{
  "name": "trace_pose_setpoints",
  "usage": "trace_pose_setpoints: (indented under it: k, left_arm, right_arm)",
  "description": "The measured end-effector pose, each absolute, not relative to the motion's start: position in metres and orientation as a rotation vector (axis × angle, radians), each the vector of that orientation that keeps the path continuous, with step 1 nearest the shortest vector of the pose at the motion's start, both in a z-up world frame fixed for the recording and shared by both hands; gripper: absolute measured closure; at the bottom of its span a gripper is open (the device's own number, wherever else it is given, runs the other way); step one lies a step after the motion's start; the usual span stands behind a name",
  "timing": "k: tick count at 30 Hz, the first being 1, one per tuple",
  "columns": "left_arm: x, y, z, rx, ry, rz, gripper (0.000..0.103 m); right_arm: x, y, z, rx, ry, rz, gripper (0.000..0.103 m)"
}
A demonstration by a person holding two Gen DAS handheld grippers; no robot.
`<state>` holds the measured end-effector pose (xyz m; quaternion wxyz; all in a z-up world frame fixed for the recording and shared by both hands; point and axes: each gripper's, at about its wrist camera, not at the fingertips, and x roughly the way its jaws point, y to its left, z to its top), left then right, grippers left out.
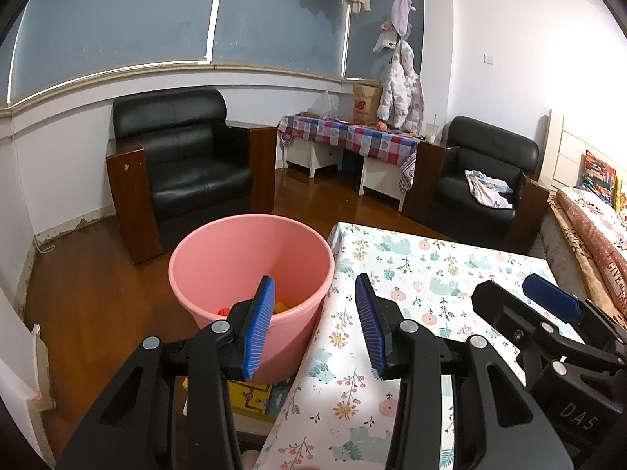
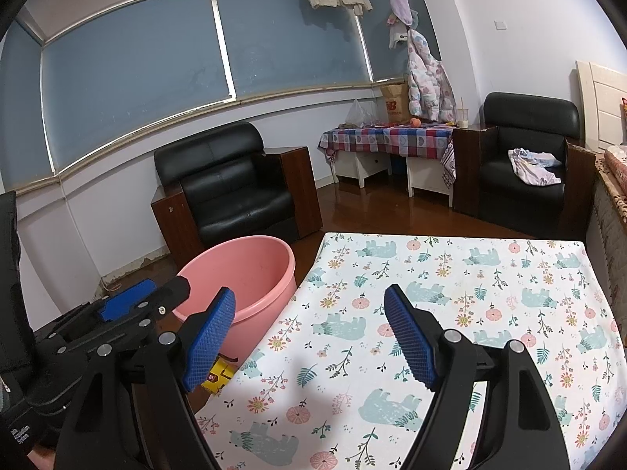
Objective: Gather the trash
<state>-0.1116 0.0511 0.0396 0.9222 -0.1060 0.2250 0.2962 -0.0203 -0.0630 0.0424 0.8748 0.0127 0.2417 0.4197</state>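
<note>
The table [image 2: 450, 282], under a cloth printed with bears and flowers, has its left edge just beside the pink bucket [image 1: 250, 262] on the brown wooden floor [image 1: 90, 293]. Both the left tongs [image 1: 313, 325] and the right tongs [image 2: 309, 337] gape wide and hold nothing. Small red and yellow trash pieces [image 1: 274, 308] lie at the bucket's bottom.

Black grippers, ribbed blue fingers [image 1: 258, 325], silver screws.

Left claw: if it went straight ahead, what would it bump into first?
Probably the pink bucket. The open left claw points near where bucket rim and table edge meet, so depth is hard to judge.
</note>
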Motion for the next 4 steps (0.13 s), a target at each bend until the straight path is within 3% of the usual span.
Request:
trace_pose_setpoints:
  k: [4]
  left_arm:
    - [-0.1105, 0.0506, 0.0394, -0.215, 0.463, 0.607, 0.060]
  right_arm:
    - [-0.0200, -0.0645, 0.0409, 0.025, 0.508, 0.876, 0.026]
